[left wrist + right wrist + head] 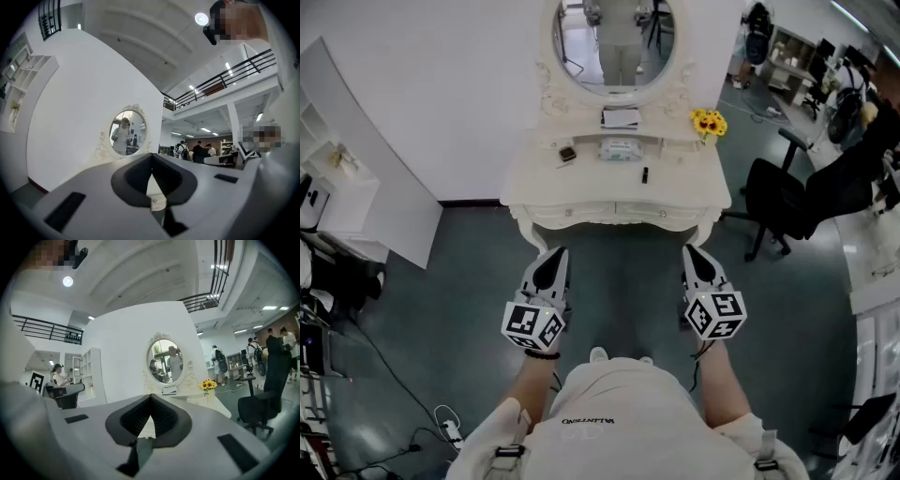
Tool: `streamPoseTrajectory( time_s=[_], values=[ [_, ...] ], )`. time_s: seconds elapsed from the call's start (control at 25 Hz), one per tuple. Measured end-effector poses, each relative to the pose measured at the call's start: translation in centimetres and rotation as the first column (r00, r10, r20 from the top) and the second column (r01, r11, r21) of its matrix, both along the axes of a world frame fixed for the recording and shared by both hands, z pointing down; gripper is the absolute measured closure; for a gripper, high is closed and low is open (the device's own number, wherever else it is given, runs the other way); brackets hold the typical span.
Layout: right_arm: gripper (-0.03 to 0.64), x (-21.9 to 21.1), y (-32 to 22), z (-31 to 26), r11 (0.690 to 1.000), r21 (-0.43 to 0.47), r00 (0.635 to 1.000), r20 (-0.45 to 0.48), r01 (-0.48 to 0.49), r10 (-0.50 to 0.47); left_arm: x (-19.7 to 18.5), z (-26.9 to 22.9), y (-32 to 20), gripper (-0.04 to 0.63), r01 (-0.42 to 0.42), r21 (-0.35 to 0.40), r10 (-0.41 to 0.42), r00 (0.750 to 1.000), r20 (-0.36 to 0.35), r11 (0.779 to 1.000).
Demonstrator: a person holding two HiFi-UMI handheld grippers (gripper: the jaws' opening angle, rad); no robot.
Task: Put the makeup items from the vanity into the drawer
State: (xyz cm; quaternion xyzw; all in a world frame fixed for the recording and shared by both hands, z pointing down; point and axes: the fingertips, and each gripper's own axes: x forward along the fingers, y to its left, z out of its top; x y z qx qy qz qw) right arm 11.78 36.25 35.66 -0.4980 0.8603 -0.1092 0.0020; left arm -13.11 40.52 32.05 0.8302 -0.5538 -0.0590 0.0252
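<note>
Cream-painted carved vanity (534,183) is waiting, its shallow drawer (572,214) unopened. The grey left gripper (551,258) and right gripper (698,253) are hanging pinched together and empty. Reaching in like that is probably risking toppling the slim black tube (645,174).

The vanity (534,178) stands straight ahead of you, back to the wall (441,84), with the mirror (616,42) rising behind its top. On the top, a small case (567,154) lies left, a pack (621,148) in the middle and a stick (645,174) right of it, nearer you. A box (621,117) sits on the ledge (572,131) behind the pack. Flowers (709,122) stand at the back right corner. A chair (787,197) stands right of the vanity, and shelves (323,159) are well to its left. Your left gripper (555,255) and right gripper (691,251) hang side by side before the drawers (572,214), apart from them.
</note>
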Motion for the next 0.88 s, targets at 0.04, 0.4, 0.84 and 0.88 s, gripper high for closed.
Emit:
streamPoseTrajectory(
  time_s=[0.04, 0.4, 0.84, 0.88],
  values=[
    [0.609, -0.1, -0.1, 0.0, 1.000, 0.002, 1.000, -0.001, -0.001, 0.001, -0.1, 0.0, -0.1, 0.597, -0.003, 0.002, 0.003, 1.000, 0.000, 1.000],
    [0.607, -1.5, -1.2, 0.4, 1.000, -0.008, 1.000, 0.027, -0.012, 0.013, -0.9, 0.3, -1.2, 0.597, -0.033, 0.001, 0.033, 0.999, -0.006, 0.999],
    [0.607, -3.8, -2.2, 1.9, 0.994, -0.058, 0.996, 0.024, -0.087, 0.089, -2.2, 2.5, -2.1, 0.597, -0.117, -0.036, 0.116, 0.993, -0.027, 0.992],
    [0.607, -4.2, -2.3, 2.1, 0.994, -0.061, 0.995, 0.025, -0.091, 0.092, -2.3, 2.9, -2.2, 0.597, -0.128, -0.040, 0.127, 0.992, -0.026, 0.991]
  ],
)
